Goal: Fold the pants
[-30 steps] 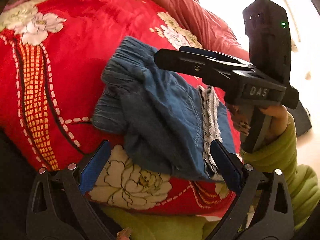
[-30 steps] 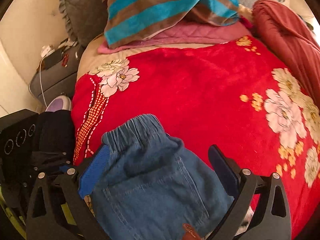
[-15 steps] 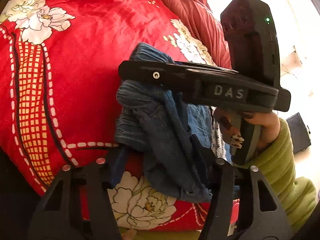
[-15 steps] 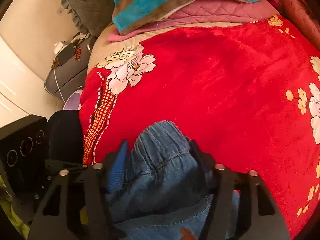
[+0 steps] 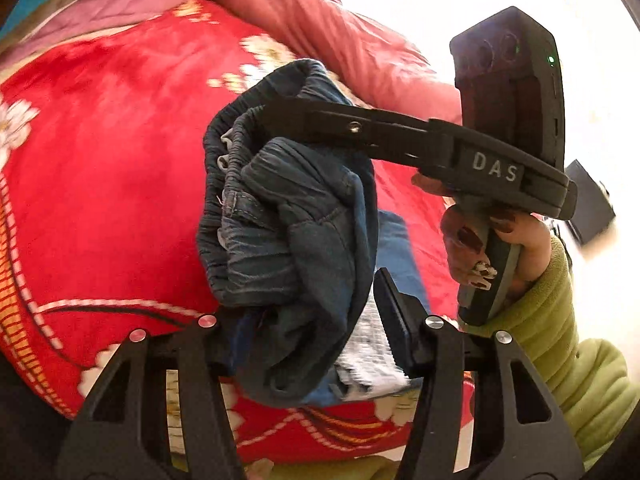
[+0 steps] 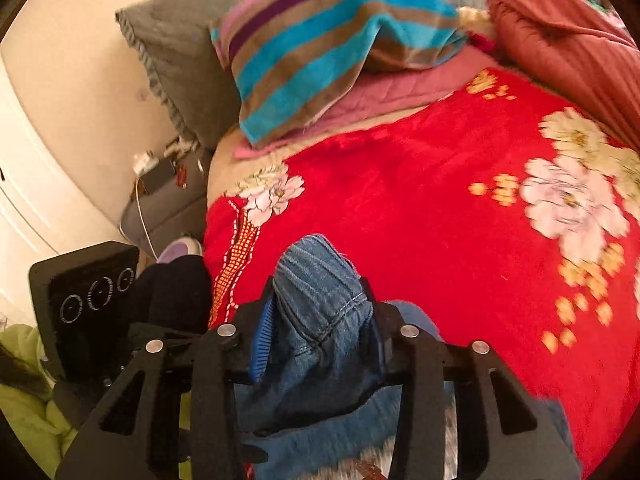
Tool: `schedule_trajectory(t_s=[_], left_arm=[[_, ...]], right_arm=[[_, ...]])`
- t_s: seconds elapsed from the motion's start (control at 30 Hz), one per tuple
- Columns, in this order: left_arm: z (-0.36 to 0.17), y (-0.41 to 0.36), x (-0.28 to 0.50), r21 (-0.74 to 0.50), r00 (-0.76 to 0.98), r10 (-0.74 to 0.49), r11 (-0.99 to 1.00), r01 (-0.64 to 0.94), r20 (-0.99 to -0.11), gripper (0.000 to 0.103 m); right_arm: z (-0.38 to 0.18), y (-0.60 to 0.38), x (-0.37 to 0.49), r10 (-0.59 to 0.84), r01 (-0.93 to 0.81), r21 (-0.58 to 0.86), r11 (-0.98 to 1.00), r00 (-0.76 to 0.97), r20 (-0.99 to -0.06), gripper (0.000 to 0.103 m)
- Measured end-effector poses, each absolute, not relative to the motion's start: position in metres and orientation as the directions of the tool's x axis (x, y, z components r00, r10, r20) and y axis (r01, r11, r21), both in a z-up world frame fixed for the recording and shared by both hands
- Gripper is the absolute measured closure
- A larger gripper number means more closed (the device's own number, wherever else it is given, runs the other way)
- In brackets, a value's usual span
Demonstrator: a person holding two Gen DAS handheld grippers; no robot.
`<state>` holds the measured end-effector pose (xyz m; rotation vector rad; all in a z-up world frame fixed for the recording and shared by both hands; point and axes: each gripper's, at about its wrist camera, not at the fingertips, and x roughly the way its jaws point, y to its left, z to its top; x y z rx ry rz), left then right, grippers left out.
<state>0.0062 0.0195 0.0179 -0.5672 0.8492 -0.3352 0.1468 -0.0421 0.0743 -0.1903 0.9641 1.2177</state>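
pants (image 5: pixel 296 232) bunched in both grippers over red blanket (image 5: pixel 112 168)

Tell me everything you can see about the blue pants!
The pants are blue denim, darker on some folds, with a gathered elastic waistband and stitched seams. They are bunched up and lifted above the red flowered blanket, not lying flat. The left gripper is clamped on one bunch. The right gripper has another bunch between its fingers, and its jaws are closing on it. A pale grey fuzzy lining shows at the lower edge. A lower part hangs toward the blanket; whether it touches is unclear.
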Motion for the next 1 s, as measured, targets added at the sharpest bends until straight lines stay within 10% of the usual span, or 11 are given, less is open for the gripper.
schedule_trajectory(t_s=[0.27, 0.37, 0.67, 0.8, 0.87, 1.0], left_arm=[[0.03, -0.045, 0.014, -0.524, 0.558, -0.54, 0.826, 0.207, -0.63, 0.057], [0.021, -0.062, 0.013, -0.509, 0.513, -0.558, 0.824, 0.249, -0.652, 0.057], [-0.006, -0.098, 0.018, -0.479, 0.412, -0.575, 0.818, 0.318, -0.707, 0.056], [-0.01, -0.098, 0.019, -0.465, 0.409, -0.564, 0.825, 0.322, -0.717, 0.055], [-0.006, -0.102, 0.005, -0.452, 0.408, -0.558, 0.828, 0.333, -0.722, 0.055], [-0.009, -0.102, 0.007, -0.468, 0.396, -0.575, 0.817, 0.338, -0.716, 0.055]], right_arm=[[0.091, -0.127, 0.138, 0.74, -0.811, 0.355, 0.465, 0.136, -0.658, 0.062], [0.087, -0.157, 0.134, 0.734, -0.784, 0.354, 0.51, 0.183, -0.654, 0.039], [0.047, -0.225, 0.124, 0.653, -0.607, 0.392, 0.691, 0.292, -0.699, 0.012], [0.028, -0.225, 0.12, 0.631, -0.562, 0.407, 0.72, 0.288, -0.72, 0.012], [0.017, -0.223, 0.119, 0.558, -0.551, 0.338, 0.763, 0.298, -0.774, 0.043], [-0.002, -0.237, 0.119, 0.511, -0.528, 0.305, 0.793, 0.301, -0.805, 0.038]])
